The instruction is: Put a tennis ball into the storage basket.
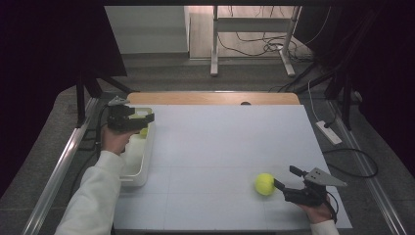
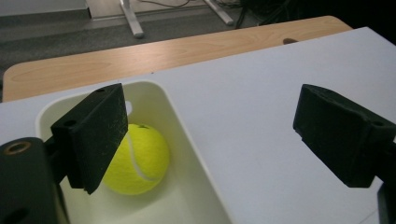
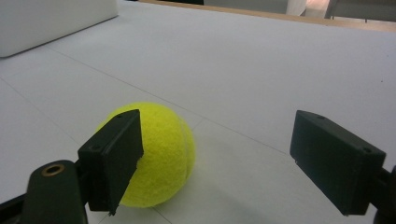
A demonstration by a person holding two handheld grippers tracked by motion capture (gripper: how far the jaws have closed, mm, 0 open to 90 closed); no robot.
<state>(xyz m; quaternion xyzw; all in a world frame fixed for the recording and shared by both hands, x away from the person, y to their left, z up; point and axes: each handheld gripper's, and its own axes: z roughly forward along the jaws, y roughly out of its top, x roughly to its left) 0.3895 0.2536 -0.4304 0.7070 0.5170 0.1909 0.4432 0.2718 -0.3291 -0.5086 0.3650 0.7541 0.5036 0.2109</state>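
While the left gripper (image 1: 142,117) hovers with jaws spread wide over the white rectangular plastic bin (image 1: 142,169) at the table's left edge, a fuzzy yellow-green tennis ball (image 2: 137,158) lies inside it, ungripped. Farther right, on the white tabletop (image 1: 220,147), a second yellow-green tennis ball (image 1: 264,184) rests just before the right gripper (image 1: 286,178), whose jaws gape, one beside the ball.

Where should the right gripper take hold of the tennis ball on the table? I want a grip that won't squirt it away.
Grip the tennis ball across its widest middle, coming in low from the right gripper side. It lies free on the white table, round all over, so the pads must meet opposite sides at its centre height. In the right gripper view the open jaws sit off-centre; shift until it lies midway.
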